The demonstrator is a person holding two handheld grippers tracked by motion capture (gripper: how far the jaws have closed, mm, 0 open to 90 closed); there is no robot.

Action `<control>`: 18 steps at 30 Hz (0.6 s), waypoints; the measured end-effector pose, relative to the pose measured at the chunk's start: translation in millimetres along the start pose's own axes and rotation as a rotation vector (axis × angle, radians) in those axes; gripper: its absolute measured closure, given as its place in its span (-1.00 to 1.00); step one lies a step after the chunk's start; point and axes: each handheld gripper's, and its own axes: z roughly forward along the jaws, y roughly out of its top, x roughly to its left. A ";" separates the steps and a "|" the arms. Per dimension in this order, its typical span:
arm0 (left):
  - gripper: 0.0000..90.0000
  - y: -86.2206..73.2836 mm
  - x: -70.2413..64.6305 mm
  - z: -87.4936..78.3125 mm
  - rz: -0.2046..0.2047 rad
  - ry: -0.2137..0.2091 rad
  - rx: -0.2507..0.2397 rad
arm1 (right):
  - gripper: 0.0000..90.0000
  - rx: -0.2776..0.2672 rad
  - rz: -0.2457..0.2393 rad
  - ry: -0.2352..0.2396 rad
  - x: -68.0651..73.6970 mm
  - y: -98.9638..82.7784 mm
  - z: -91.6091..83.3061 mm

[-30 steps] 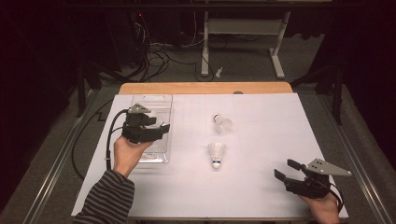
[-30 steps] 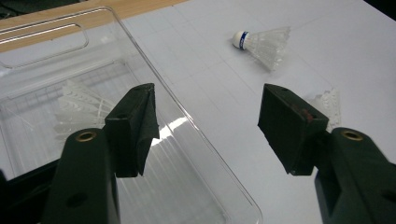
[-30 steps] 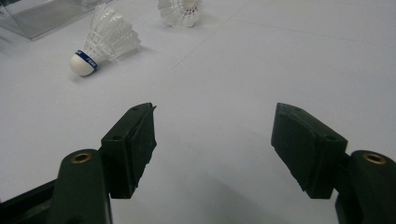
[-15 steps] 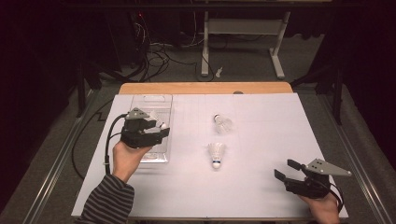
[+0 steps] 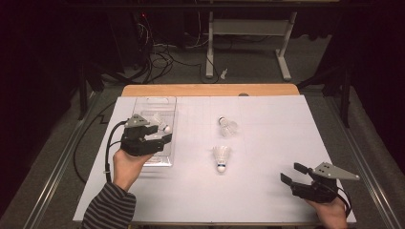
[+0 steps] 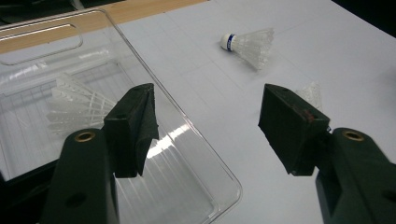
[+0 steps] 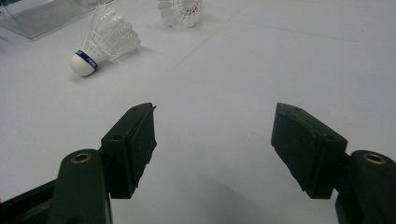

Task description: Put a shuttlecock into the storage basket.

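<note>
A clear plastic tray [image 5: 168, 106] lies at the table's left with one white shuttlecock [image 5: 160, 125] in it. My left gripper [image 5: 161, 134] hovers open over the tray's near half, just short of that shuttlecock [image 6: 74, 105], with nothing between its fingers. In the left gripper view the jaws straddle the tray's right wall [image 6: 187, 121]. Two more shuttlecocks lie on the white sheet: a far one [image 5: 228, 126] [image 6: 250, 44] and a nearer one [image 5: 221, 157] [image 7: 105, 39], cork towards me. My right gripper [image 5: 292, 172] rests open and empty at the front right.
The white sheet [image 5: 267, 143] covers the table, and a wooden edge [image 5: 210, 89] runs along the back. A black cable [image 5: 111, 143] loops from the left gripper. Bare sheet lies between the nearer shuttlecock and my right gripper. Table legs and cables stand on the floor behind.
My left gripper has drawn back slightly towards the person, uncovering the shuttlecock in the tray. The right gripper and the two loose shuttlecocks have stayed put.
</note>
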 end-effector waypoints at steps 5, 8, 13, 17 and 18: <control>-0.18 -4.5 -1.6 -2.3 -0.001 -0.005 -0.013 | -0.31 -0.001 0.002 0.000 -0.6 -0.2 0.0; -0.18 -6.6 -3.6 -4.4 0.009 0.002 -0.014 | -0.31 0.000 0.003 0.000 -0.6 -0.2 0.0; -0.18 -10.4 -3.6 -10.5 0.001 0.002 -0.032 | -0.31 -0.002 0.002 -0.001 -0.2 -0.1 -0.2; -0.18 -12.9 -3.5 -14.8 0.001 0.001 -0.042 | -0.31 -0.003 0.004 -0.001 -0.6 -0.2 -0.2; -0.18 -13.3 -3.6 -15.6 0.000 0.000 -0.042 | -0.31 -0.003 0.004 -0.001 -0.6 -0.2 -0.3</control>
